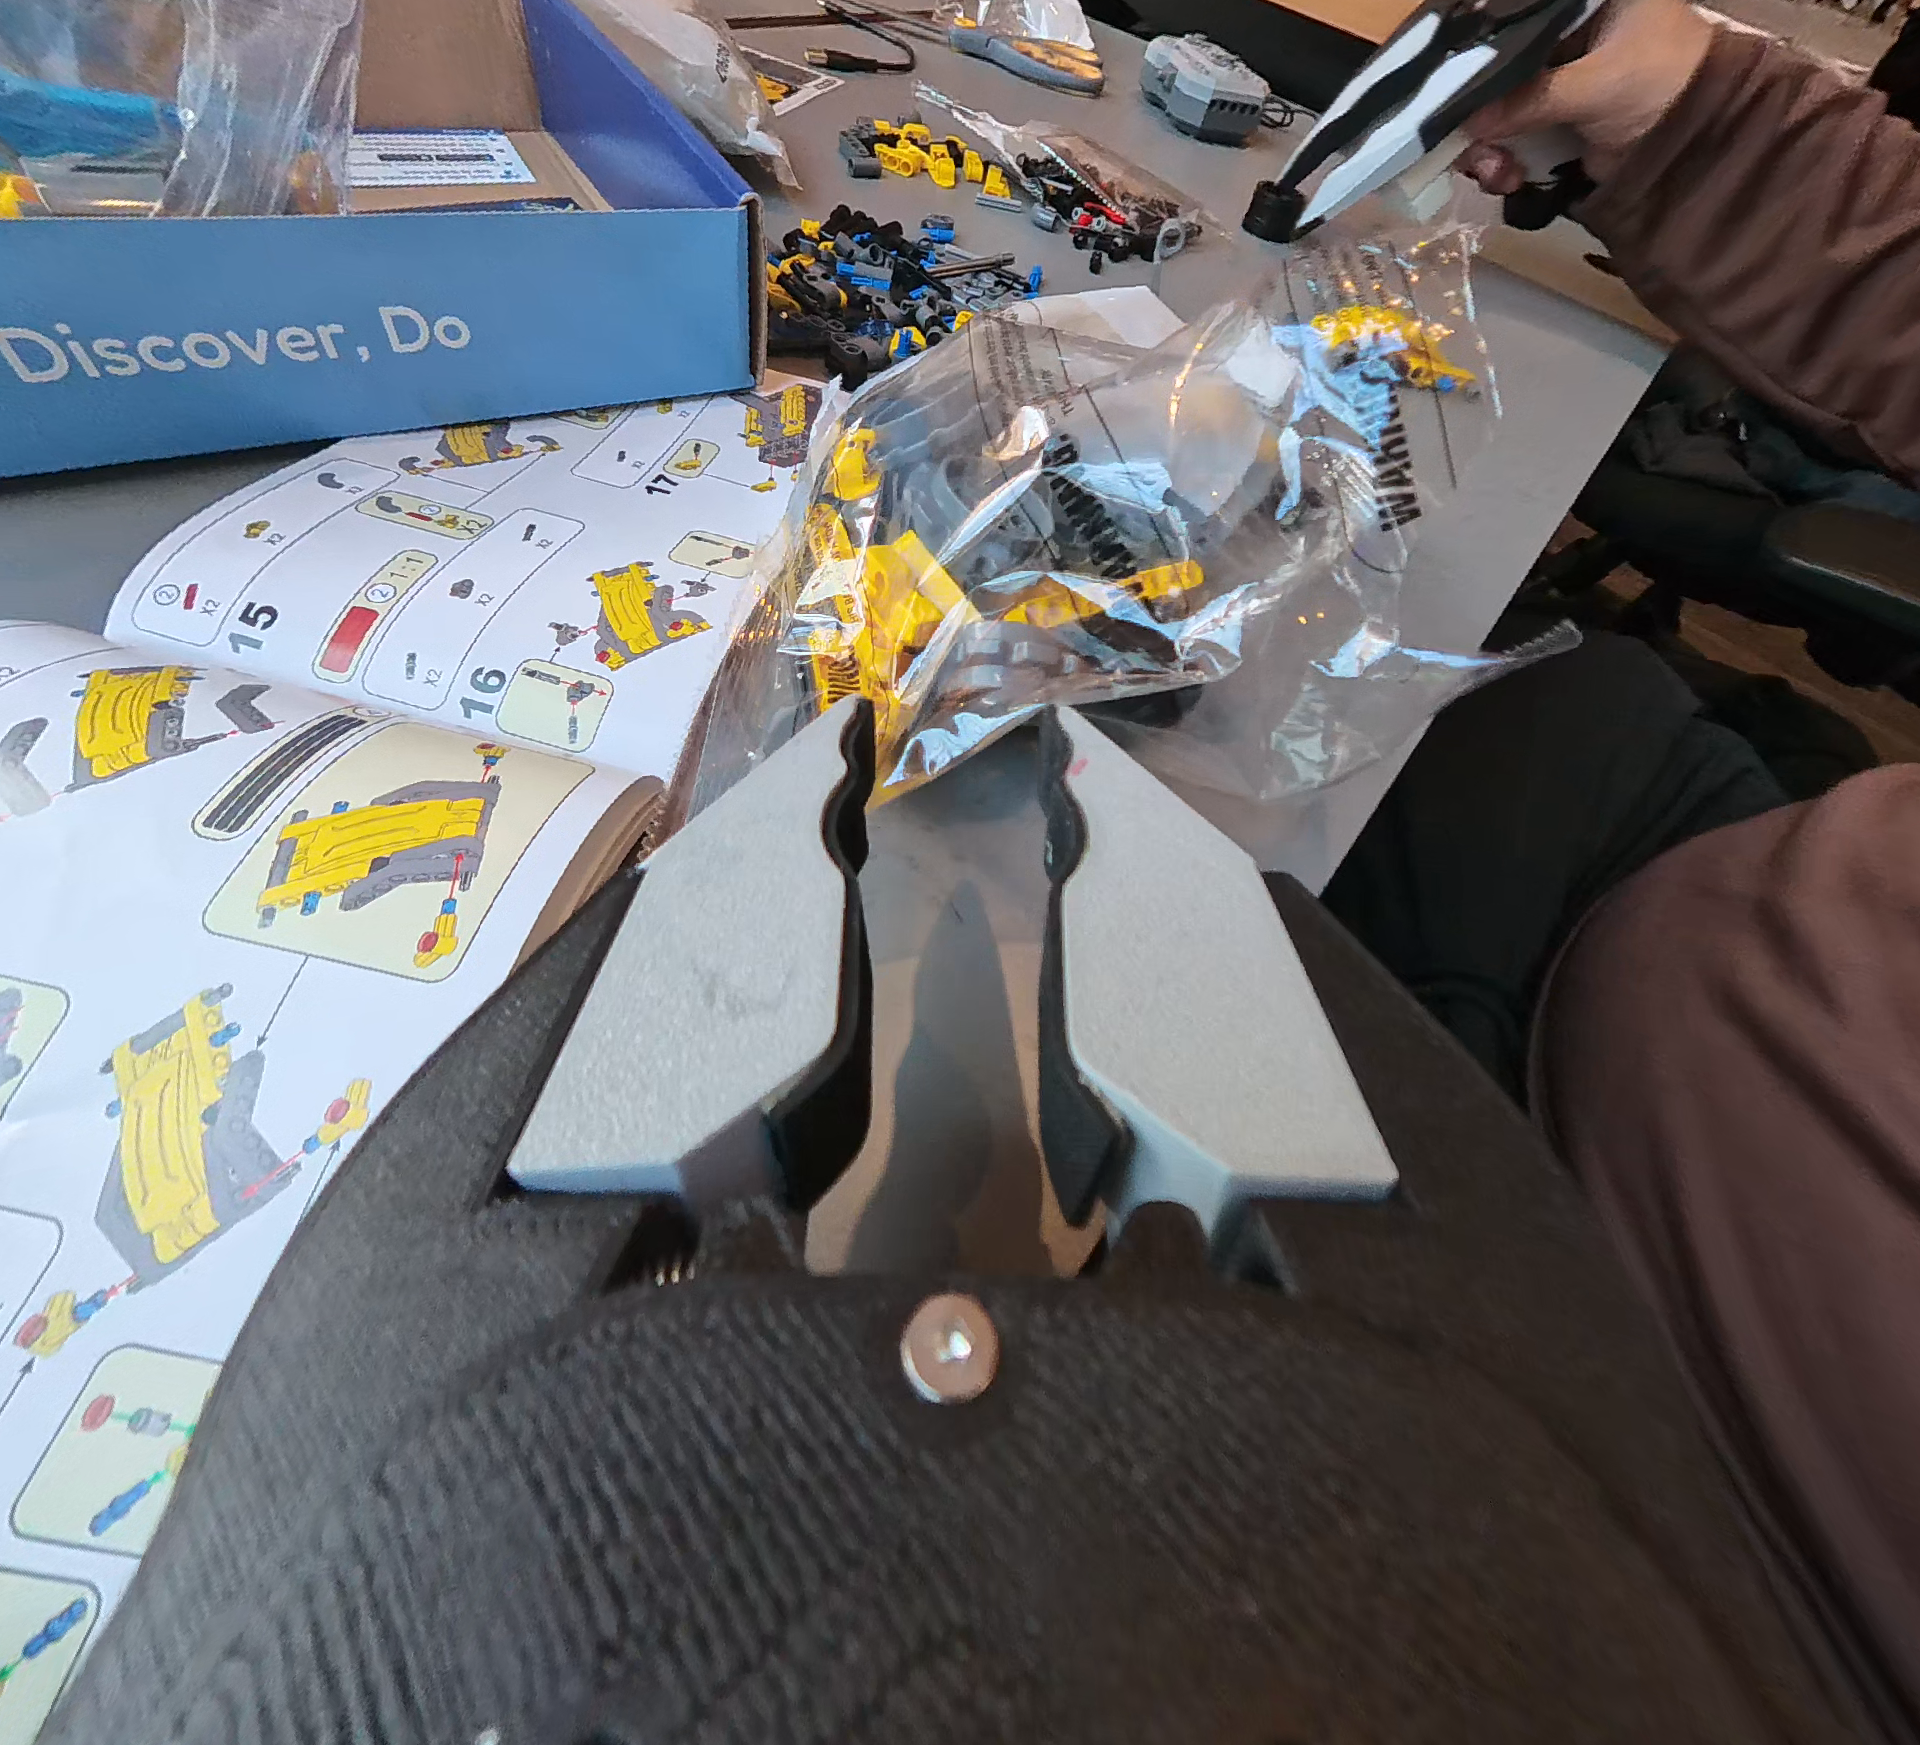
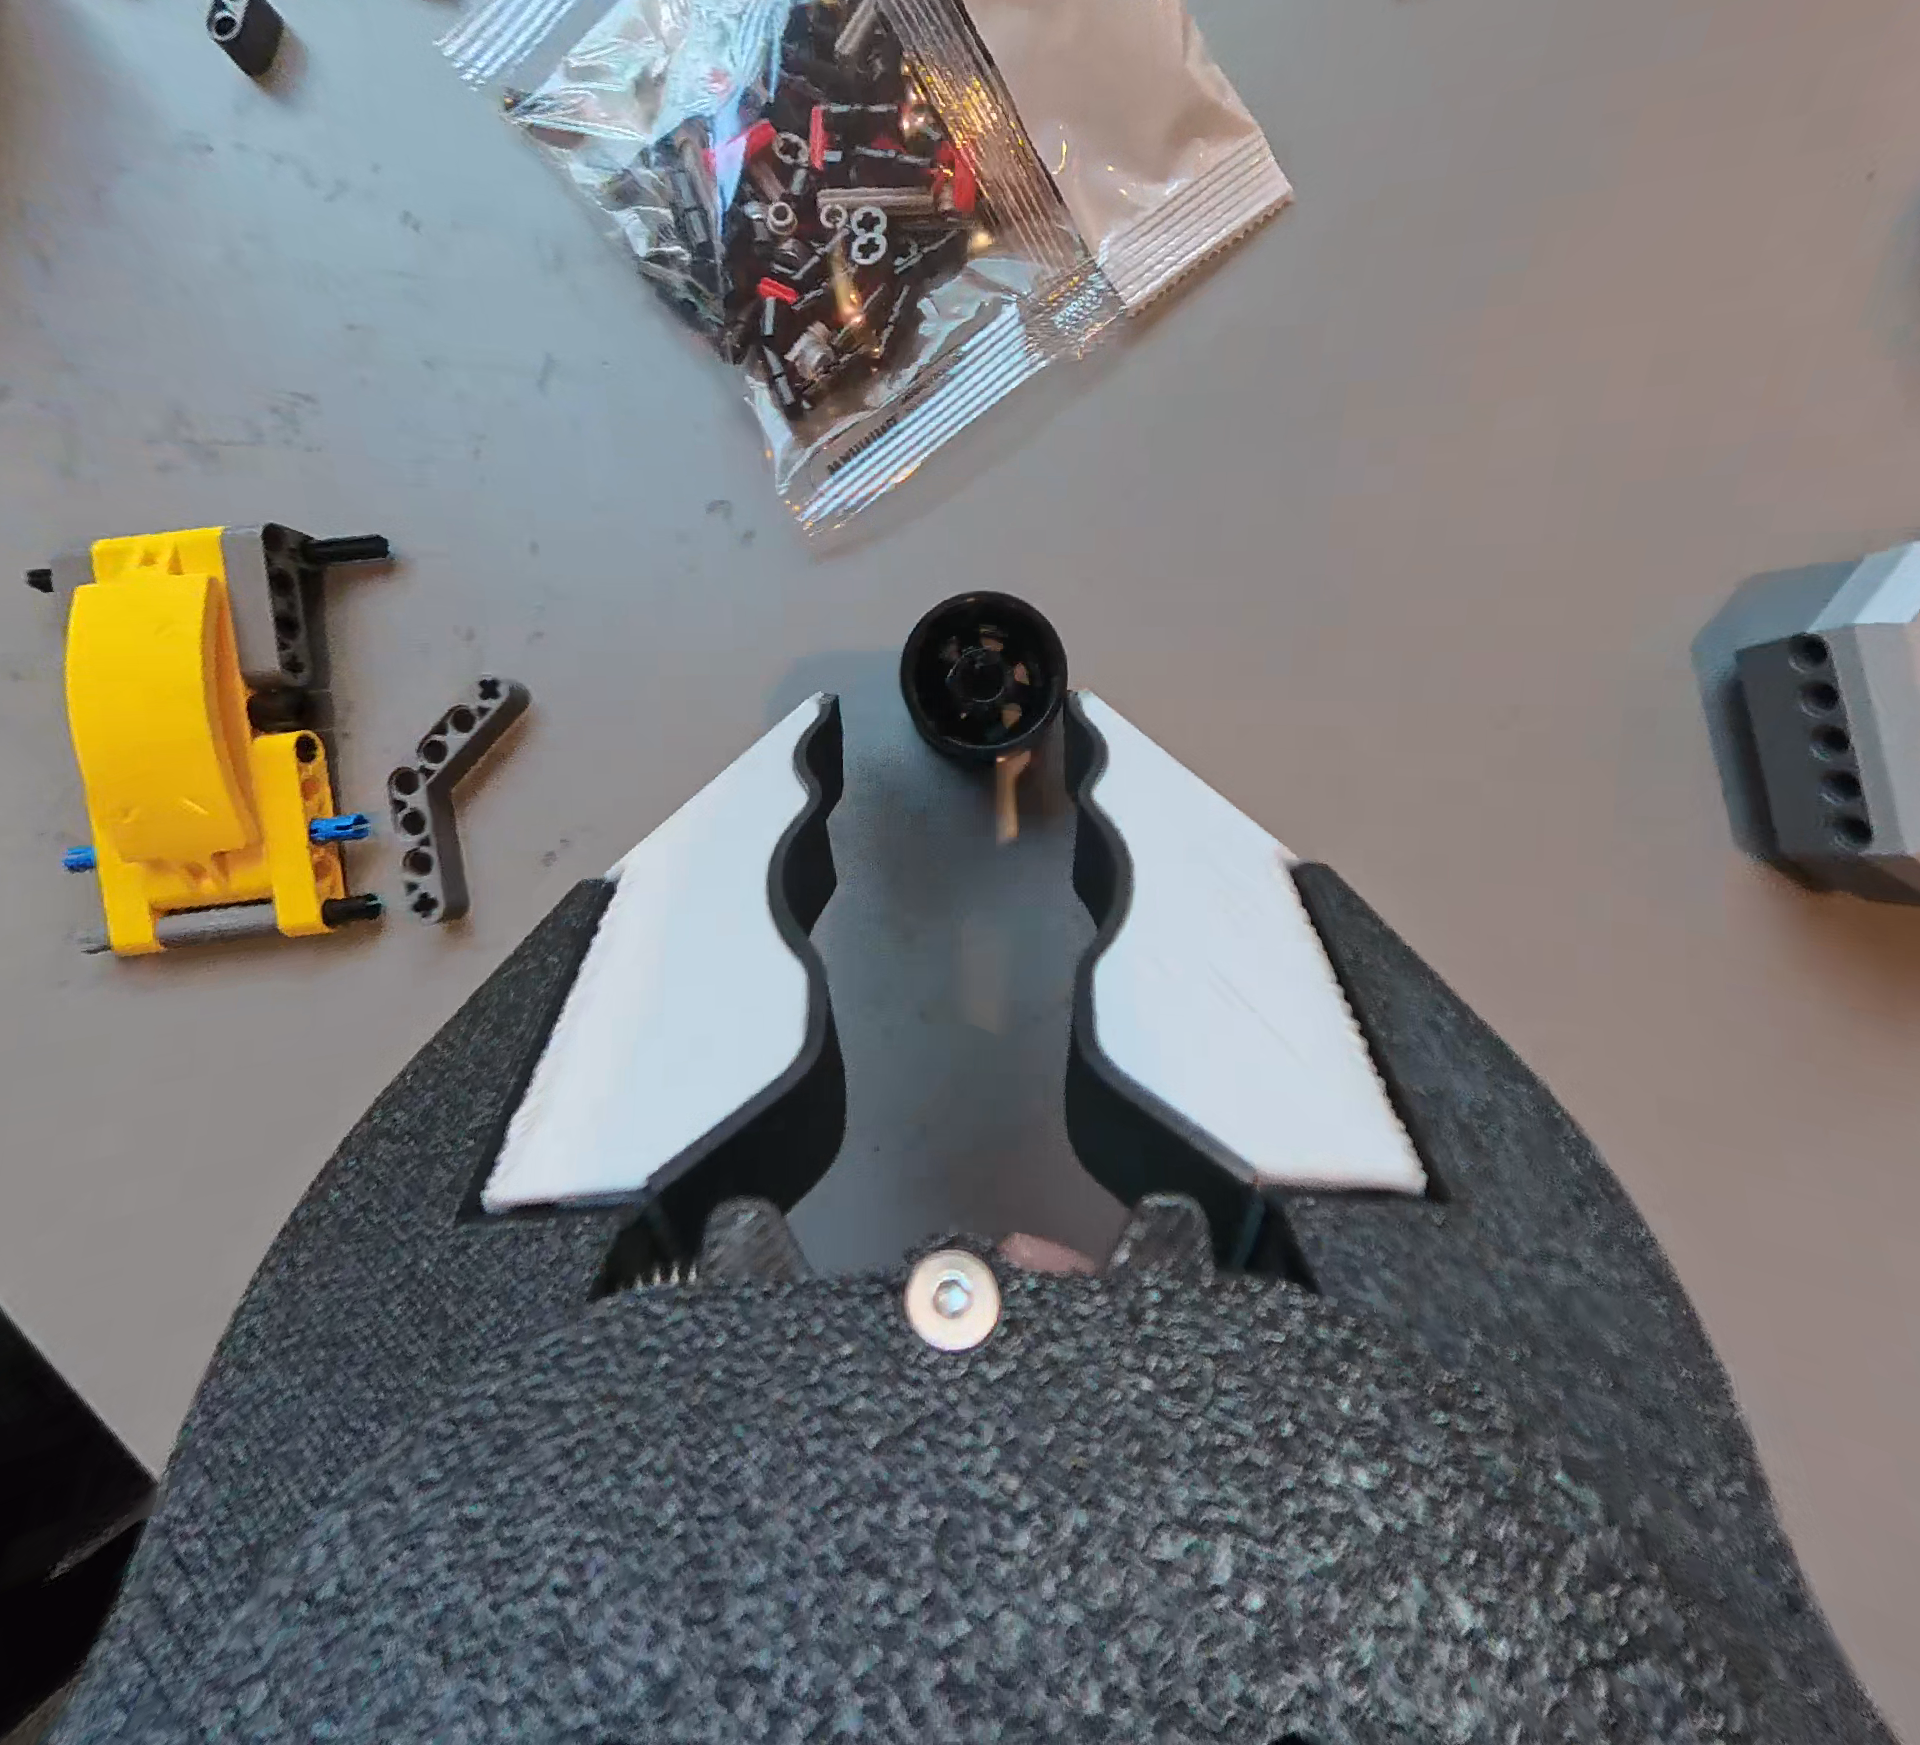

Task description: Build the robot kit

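Pinching a crinkly clear bag (image 1: 1091, 552), the left tool (image 1: 951, 760); right tool (image 2: 951, 708) nips a round black wheel (image 2: 982, 677)

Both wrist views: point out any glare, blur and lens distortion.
Left wrist view: glare on the clear parts bag, straight edges of the blue box bowed, far gripper motion-blurred. Right wrist view: sheen on the small bag, black wheel slightly soft.
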A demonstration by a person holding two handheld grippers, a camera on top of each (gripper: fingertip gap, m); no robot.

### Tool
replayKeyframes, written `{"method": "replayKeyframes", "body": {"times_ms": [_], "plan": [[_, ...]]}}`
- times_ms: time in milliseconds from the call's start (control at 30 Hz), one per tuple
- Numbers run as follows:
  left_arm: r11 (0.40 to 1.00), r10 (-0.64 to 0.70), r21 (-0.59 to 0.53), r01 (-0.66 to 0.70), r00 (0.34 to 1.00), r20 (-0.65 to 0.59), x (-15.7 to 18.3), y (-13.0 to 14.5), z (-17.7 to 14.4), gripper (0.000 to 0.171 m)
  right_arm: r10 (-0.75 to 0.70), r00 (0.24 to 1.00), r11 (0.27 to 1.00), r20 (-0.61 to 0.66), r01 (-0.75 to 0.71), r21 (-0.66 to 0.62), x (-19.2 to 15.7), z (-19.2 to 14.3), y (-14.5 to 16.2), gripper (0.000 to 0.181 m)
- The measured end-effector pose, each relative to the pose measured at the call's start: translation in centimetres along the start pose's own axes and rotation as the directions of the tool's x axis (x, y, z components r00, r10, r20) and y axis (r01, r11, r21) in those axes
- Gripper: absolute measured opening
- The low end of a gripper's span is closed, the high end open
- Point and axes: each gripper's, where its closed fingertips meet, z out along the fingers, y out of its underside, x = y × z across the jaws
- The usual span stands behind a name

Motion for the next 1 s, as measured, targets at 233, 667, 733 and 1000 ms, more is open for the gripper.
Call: {"method": "replayKeyframes", "body": {"times_ms": [233, 667, 733, 1000], "plan": [[0.998, 0.065, 0.012, -0.065, 0.997, 0.042, 0.0, -0.4, -0.5, 0.042, -0.009, 0.999, 0.998, -0.036, 0.012, 0.066, -3.5, -2.9, 0.0, 0.042], [0.775, 0.626, -0.263, -0.575, 0.757, 0.189, 3.4, -0.1, -2.2, 0.076, -0.513, 0.857, 0.851, 0.048, 0.501, 0.158, -24.6, -1.5, -6.0, 0.065], [0.730, 0.680, -0.258, -0.632, 0.708, 0.191, 4.4, -0.4, -1.5, 0.079, -0.613, 0.790, 0.776, -0.004, 0.603, 0.183, -27.2, 0.0, -8.7, 0.065], [0.677, 0.736, -0.234, -0.698, 0.650, 0.190, 5.1, -0.5, 1.9, 0.065, -0.844, 0.527, 0.523, -0.102, 0.850, 0.061, -30.8, 6.4, -13.8, 0.039]]}}
